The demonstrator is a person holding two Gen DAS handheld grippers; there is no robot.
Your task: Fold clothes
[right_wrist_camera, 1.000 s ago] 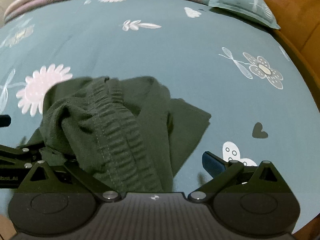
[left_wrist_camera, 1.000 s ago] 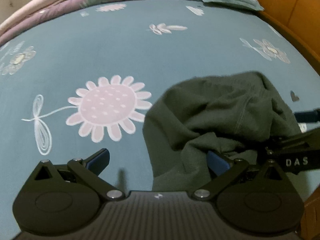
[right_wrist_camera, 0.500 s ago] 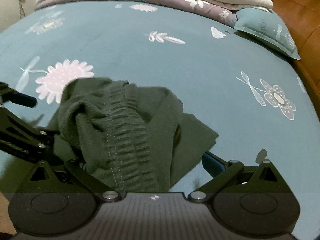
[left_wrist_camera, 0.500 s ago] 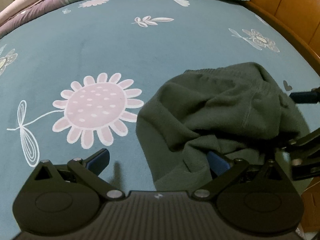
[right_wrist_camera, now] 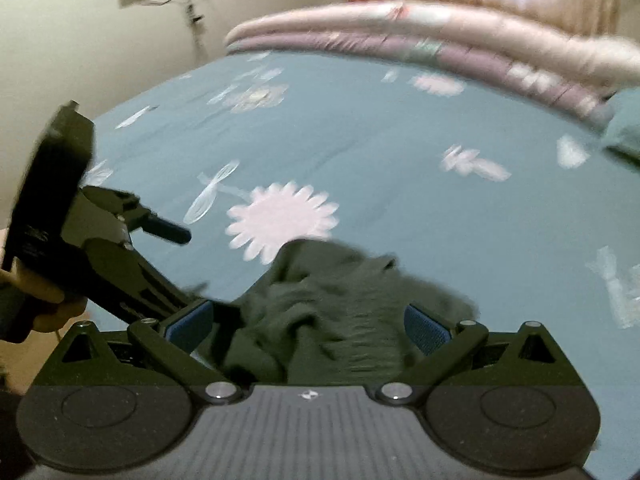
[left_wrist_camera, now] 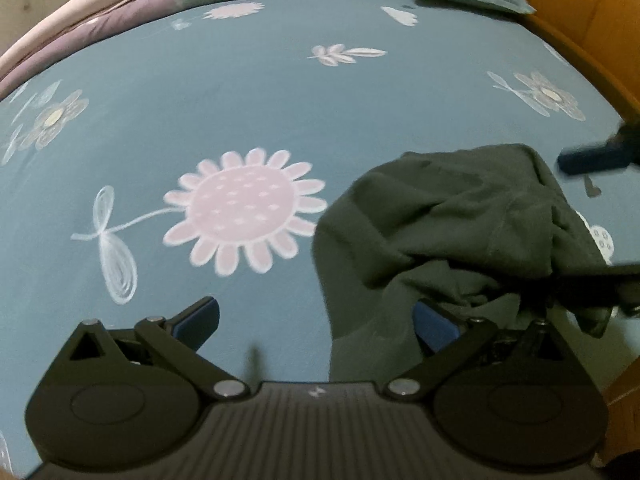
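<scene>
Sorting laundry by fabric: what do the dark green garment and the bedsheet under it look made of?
Dark green garment: soft matte knit, probably cotton jersey or fleece; it slumps in thick limp folds. Bedsheet: smooth woven cloth with a printed flower pattern, likely cotton or a blend; exact fibre unclear.

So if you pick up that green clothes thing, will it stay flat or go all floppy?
Probably floppy: the green garment already lies bunched in soft folds on the bed sheet. It would likely sag and hang from wherever it is pinched. It looks knitted, so it should not be slippery, and it cannot roll or break.
</scene>
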